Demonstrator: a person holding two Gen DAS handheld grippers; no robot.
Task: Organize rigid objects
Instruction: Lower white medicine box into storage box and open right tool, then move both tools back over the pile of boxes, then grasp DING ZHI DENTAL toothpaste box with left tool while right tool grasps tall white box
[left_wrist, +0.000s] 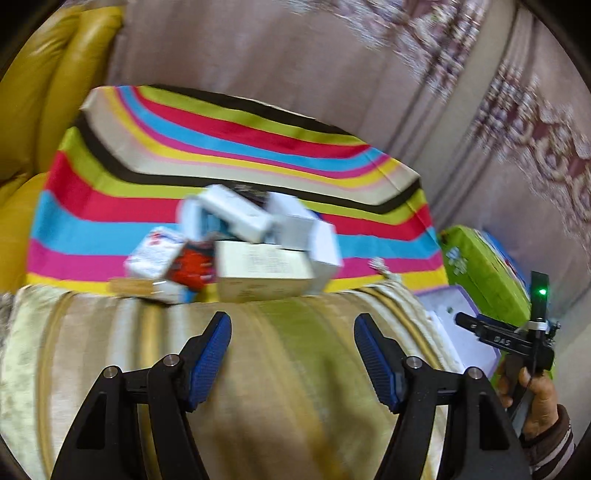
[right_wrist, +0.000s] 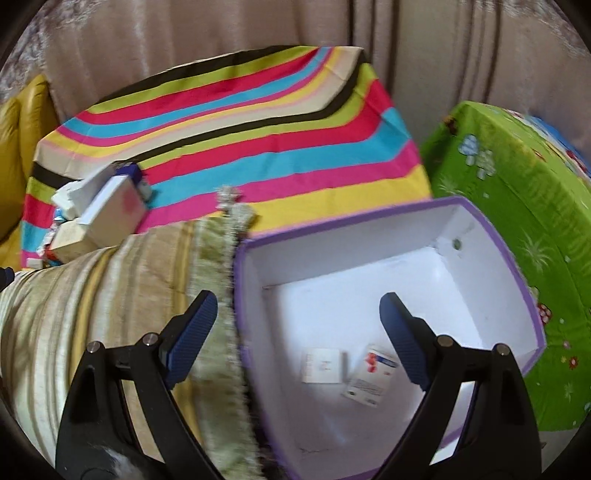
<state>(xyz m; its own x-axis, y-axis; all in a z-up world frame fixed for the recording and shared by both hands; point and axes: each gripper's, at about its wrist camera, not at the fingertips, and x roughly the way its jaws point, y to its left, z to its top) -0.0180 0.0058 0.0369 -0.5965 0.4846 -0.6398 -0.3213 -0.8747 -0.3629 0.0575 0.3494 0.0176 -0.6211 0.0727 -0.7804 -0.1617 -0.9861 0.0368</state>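
Hovering with jaws apart, left gripper (left_wrist: 291, 354) is facing jumbled small cardboard boxes (left_wrist: 236, 247) just beyond; right gripper (right_wrist: 299, 332), also parted and empty, is hanging over purple-rimmed white box (right_wrist: 517, 280).

Small boxes (left_wrist: 236, 243) heaped on striped cloth; two boxes (right_wrist: 347, 365) flat inside bin (right_wrist: 517, 295).

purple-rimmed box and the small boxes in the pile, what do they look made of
Purple-rimmed box: looks like stiff paperboard, with smooth matte white inner walls, flat panels and creased corners; the purple edge may be paper or fabric covering, hard to tell. Small boxes in the pile: likely thin printed cardboard cartons, going by their sharp folded edges, flat faces and printed labels, though blur hides the finish.
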